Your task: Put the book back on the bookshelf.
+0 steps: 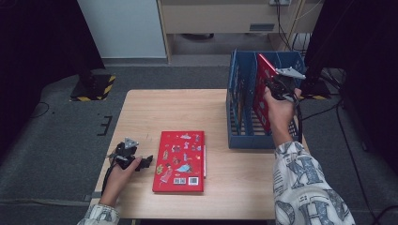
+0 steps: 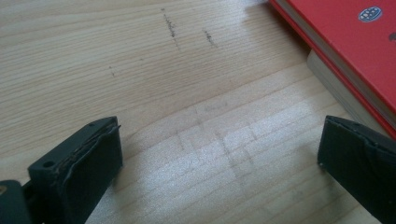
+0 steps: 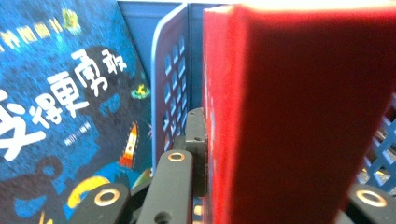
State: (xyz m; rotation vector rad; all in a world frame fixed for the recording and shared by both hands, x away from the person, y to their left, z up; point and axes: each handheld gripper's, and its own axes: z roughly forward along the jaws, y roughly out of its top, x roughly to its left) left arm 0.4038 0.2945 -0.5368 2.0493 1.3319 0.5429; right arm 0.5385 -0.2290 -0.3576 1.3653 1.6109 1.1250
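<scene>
- A light wooden table [image 1: 141, 112] stands on grey carpet [image 1: 56, 136]; a black stand base with yellow-and-black hazard stripes [image 1: 94, 88] sits on the carpet beyond the table's far left corner.
- Behind the table run a pale wall panel [image 1: 122, 28] and a wooden cabinet front [image 1: 211, 16], with cables [image 1: 281, 23] hanging at the far right.
- A blue slotted file rack [image 1: 241, 126] stands on the table's right side, with upright dividers.
- A blue picture book [image 3: 60, 112] with white characters and a small rocket leans in the compartment next to the divider [image 3: 170, 93], as seen in the right gripper view.
- A red picture book [image 1: 179, 161] lies flat near the table's middle, front edge side, cover up.
- The left gripper [image 1: 141, 161] rests low on the table just left of that flat book; its jaws stand wide apart over bare wood with nothing between them, and the book's corner [image 2: 345, 51] lies just beyond the one jaw without touching it.
- The right gripper [image 1: 274, 86] is up at the rack, clamped tight on a red hardcover book [image 1: 263, 91].
- That book stands on edge, tilted, partly down inside a rack compartment right of the divider; its lower end is hidden by the rack.
- In the right gripper view the red cover [image 3: 299, 116] rises close between the jaws, the pads pressed against it.
</scene>
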